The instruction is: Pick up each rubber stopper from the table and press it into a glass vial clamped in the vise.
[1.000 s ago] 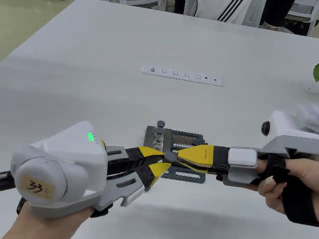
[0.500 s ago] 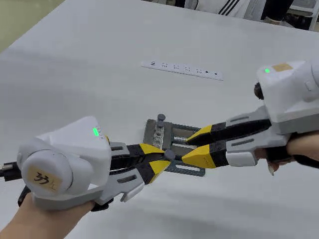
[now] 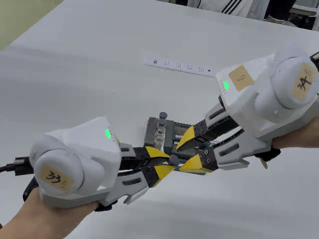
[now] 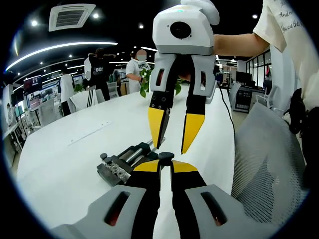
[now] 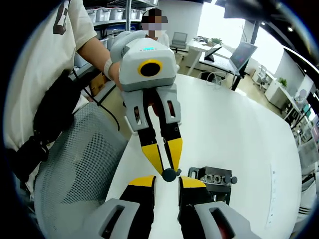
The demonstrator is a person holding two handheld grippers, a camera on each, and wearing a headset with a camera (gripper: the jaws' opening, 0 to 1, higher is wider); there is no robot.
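Pinching a grey rubber stopper (image 3: 173,160) at their tips, the left tongs (image 3: 169,162) face the right tongs (image 3: 185,152) — spread, just beside it — near the vise (image 3: 151,137) on the counter (image 3: 99,74).

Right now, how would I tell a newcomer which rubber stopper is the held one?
On the white table, find the small dark metal vise. Just on its near side, the yellow tips of the left gripper pinch a small dark grey round rubber stopper. Unlike the other grey stopper, seated on a clear glass vial at the vise's far end, it is off the table.
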